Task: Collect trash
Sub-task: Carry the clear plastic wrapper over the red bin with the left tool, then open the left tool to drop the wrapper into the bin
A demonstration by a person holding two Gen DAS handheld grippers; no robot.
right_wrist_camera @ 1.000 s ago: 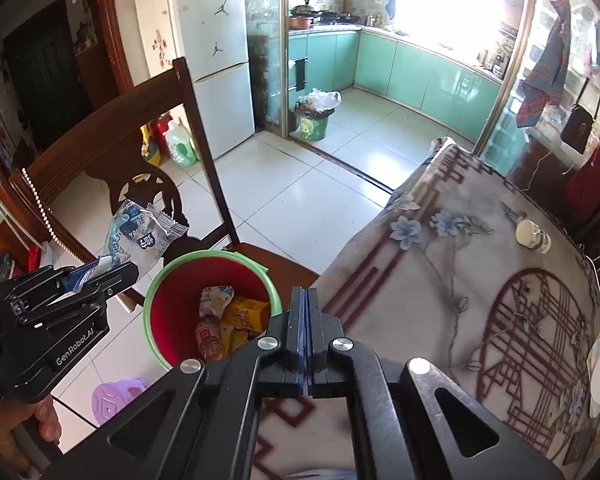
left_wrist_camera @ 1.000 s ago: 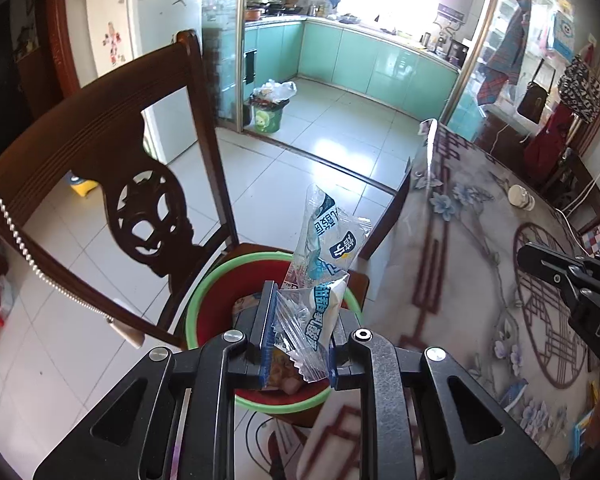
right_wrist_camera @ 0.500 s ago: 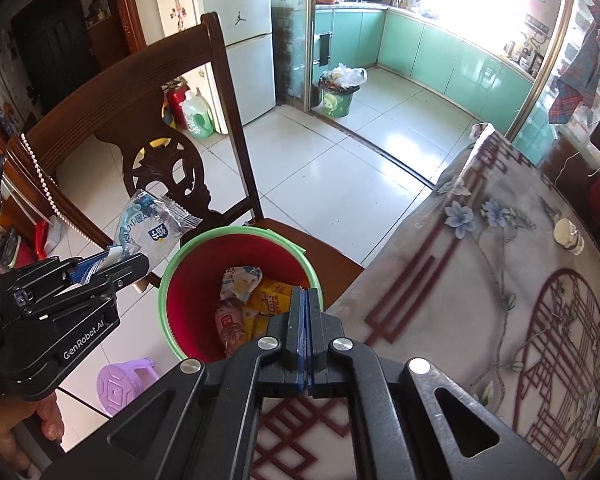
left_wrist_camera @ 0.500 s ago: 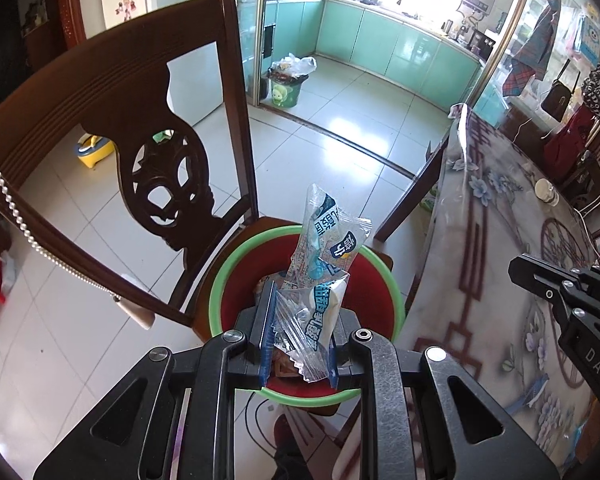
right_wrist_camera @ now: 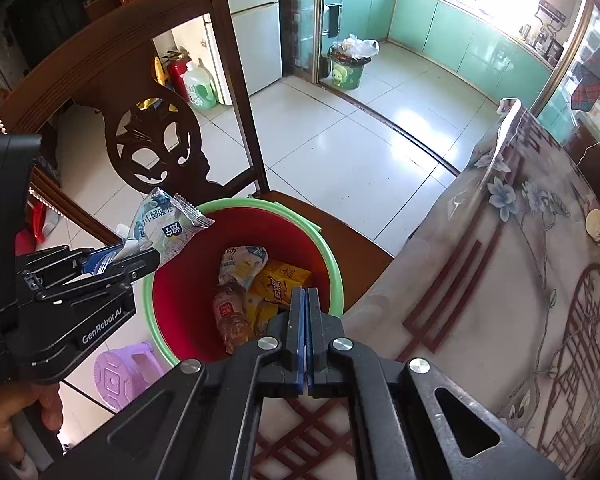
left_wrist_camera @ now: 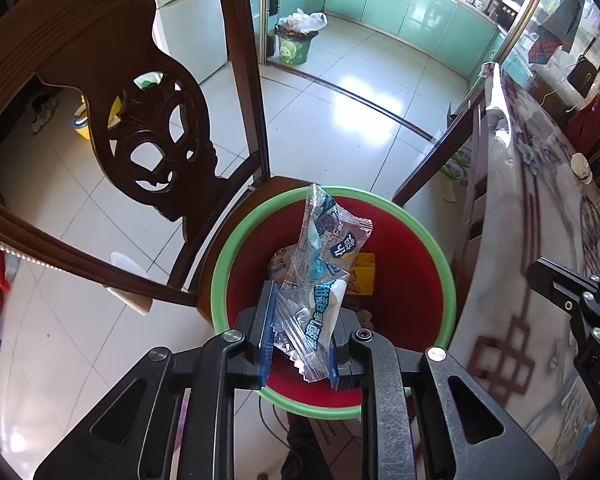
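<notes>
Red bucket (left_wrist_camera: 412, 264) with green rim on the wooden chair (left_wrist_camera: 100, 92) seat, wedged between the chair back and the table (right_wrist_camera: 520, 280) edge, mouth open and unobstructed above. One snack wrapper (left_wrist_camera: 320, 276) clamped in the left gripper (left_wrist_camera: 300, 320) fingers, over the bucket mouth; right gripper (right_wrist_camera: 305, 320) fingers pressed together, empty, above the near rim. Inside: about four pieces of trash.

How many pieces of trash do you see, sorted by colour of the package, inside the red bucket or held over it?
Blue and white packets: 2 (one in the left gripper; one in the bucket)
Yellow packets: 2
Pink bottle: 1
Total: 5
</notes>
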